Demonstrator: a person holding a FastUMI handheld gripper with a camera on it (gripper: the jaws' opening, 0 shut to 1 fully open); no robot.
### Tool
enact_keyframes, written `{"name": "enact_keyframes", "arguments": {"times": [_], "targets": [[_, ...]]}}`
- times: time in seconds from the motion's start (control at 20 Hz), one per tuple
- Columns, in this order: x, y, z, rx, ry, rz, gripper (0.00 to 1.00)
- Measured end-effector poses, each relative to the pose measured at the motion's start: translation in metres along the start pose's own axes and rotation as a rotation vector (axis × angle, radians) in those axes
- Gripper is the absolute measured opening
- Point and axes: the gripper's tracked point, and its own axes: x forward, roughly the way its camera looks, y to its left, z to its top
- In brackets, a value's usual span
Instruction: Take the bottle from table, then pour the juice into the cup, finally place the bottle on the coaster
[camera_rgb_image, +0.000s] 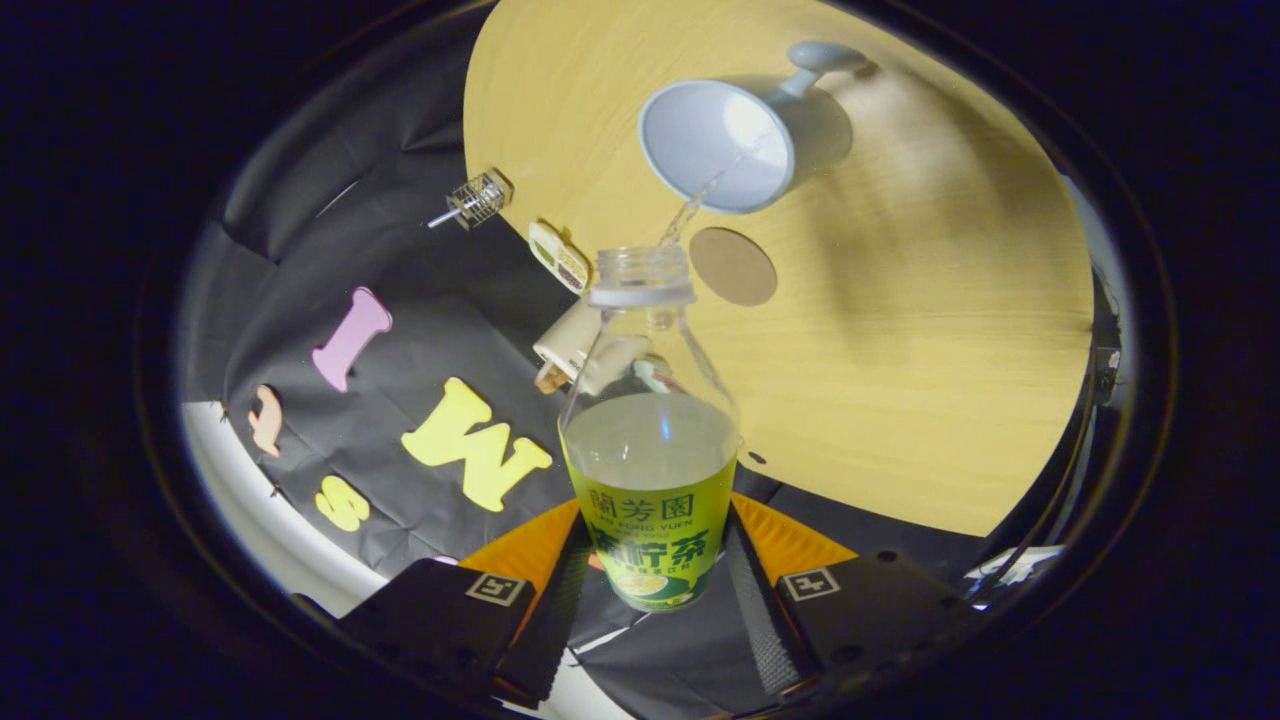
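My gripper (650, 575) is shut on a clear bottle (650, 440) with a green label; both fingers press on the labelled lower part. The bottle is uncapped and tipped forward, its open mouth pointing at a pale blue-white cup (718, 145) with a handle on the wooden table (900, 330). A thin stream of clear liquid (700, 195) runs from the mouth into the cup. Pale liquid fills the bottle's lower half. A round brown coaster (733, 266) lies on the table just beside the bottle's mouth, between it and the cup.
Along the table's edge near the black booth wall lie a small wire-cage item with a pin (478, 198), a small white device (558, 257) and a cream-coloured object (575, 348) partly behind the bottle. Bare wood stretches beyond the coaster.
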Motion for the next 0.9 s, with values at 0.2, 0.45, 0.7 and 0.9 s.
{"name": "enact_keyframes", "arguments": {"times": [0.2, 0.45, 0.7, 0.9], "targets": [[-0.007, 0.009, 0.003, 0.016, -0.001, 0.024, 0.78], [-0.008, 0.016, -0.001, 0.024, 0.016, 0.028, 0.78], [-0.008, 0.015, -0.009, 0.007, 0.03, 0.019, 0.78], [-0.008, 0.015, -0.011, -0.07, 0.035, 0.017, 0.78]]}}
